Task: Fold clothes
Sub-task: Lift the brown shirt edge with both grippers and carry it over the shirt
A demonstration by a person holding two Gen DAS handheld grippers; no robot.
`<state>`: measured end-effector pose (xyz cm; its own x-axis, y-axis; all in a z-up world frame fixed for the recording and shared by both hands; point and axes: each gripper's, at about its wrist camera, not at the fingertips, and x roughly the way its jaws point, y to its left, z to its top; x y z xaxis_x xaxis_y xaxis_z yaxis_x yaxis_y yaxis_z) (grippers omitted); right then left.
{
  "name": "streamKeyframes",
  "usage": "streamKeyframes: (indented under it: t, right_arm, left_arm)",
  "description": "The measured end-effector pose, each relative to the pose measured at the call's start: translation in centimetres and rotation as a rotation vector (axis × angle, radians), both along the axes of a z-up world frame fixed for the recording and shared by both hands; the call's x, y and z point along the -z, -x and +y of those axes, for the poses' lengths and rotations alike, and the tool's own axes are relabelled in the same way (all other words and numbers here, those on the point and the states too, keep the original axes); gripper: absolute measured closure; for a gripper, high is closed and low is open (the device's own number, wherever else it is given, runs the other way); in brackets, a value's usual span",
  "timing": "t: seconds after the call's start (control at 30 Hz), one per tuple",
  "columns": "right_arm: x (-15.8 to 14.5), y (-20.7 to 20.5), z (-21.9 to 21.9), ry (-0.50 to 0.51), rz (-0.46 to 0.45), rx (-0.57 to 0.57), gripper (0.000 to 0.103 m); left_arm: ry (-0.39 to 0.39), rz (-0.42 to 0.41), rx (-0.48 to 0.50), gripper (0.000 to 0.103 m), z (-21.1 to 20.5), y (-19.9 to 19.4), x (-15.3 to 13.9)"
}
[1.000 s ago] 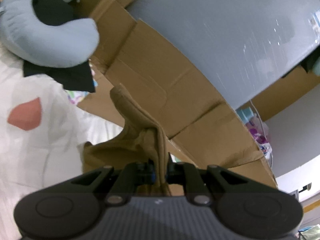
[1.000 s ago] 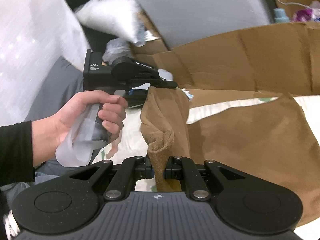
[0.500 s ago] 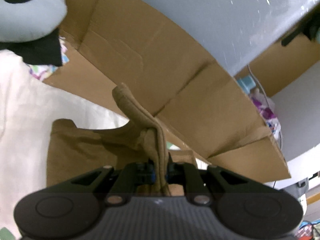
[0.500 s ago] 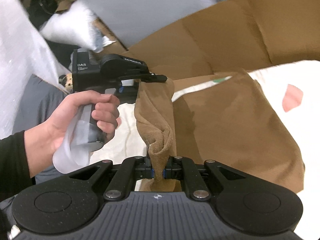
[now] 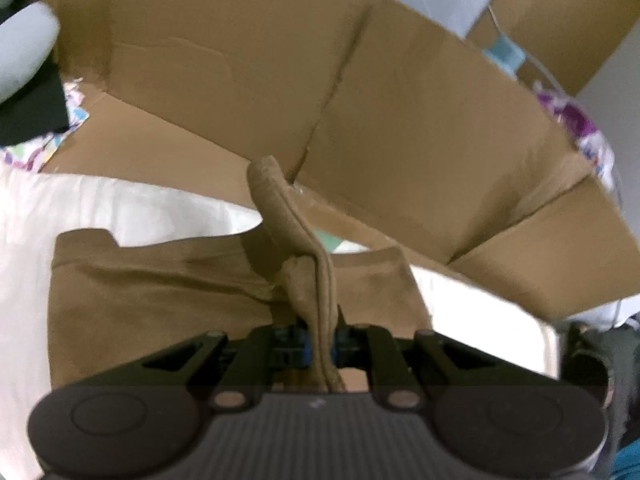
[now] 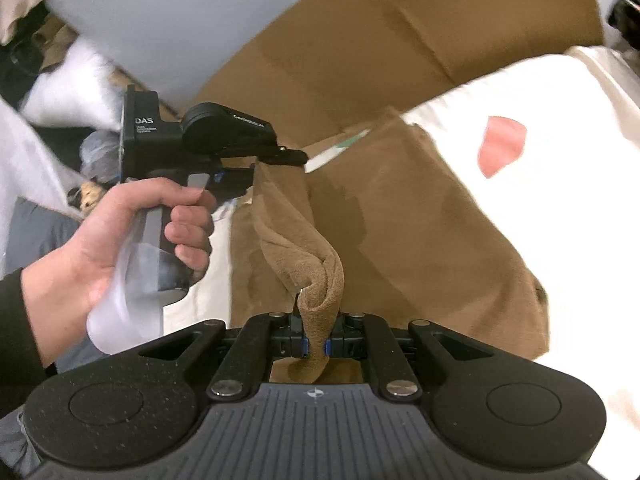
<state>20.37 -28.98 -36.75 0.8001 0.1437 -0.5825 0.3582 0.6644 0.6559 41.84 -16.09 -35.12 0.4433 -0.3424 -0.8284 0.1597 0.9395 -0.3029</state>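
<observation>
A brown garment (image 6: 420,216) lies spread on a white sheet (image 6: 560,208), with one edge lifted between both grippers. My right gripper (image 6: 316,346) is shut on a bunched fold of that edge. My left gripper (image 6: 280,160), held by a hand (image 6: 132,236) at the left of the right wrist view, pinches the same edge further back. In the left wrist view the left gripper (image 5: 320,346) is shut on a raised ridge of the brown garment (image 5: 160,312), and the rest of the cloth lies flat below it.
Flattened cardboard (image 5: 360,120) stands behind the sheet (image 5: 80,208) along its far side. A grey panel (image 6: 172,20) leans above it. A pale blue pillow (image 5: 20,52) and dark cloth sit at the far left. A pink patch (image 6: 502,144) marks the sheet.
Both grippers have come down and swung across with the brown garment's edge, so more of the cloth now lies flat on the sheet. The grips have not changed.
</observation>
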Motion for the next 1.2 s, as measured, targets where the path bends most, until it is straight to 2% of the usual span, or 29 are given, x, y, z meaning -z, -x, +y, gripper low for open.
streamKeyframes:
  t: [0.23, 0.53, 0.87, 1.2]
  right_arm:
    - [1.9, 0.5, -1.3, -0.017, 0.022, 0.044, 0.098]
    - [2.7, 2.0, -3.1, -0.046, 0.017, 0.105, 0.098]
    - [4.8, 3.2, -5.0, -0.086, 0.050, 0.166, 0.098]
    - [6.7, 4.0, -5.8, -0.101, 0.081, 0.195, 0.097]
  left_arm:
    - [-0.071, 0.016, 0.028, 0.094, -2.9, -0.2, 1.2]
    - [-0.101, 0.015, 0.076, 0.094, -5.5, -0.2, 0.1]
    - [-0.168, 0.059, 0.135, 0.093, -8.8, -0.5, 1.9]
    - [-0.181, 0.053, 0.163, 0.090, -10.1, -0.2, 2.3]
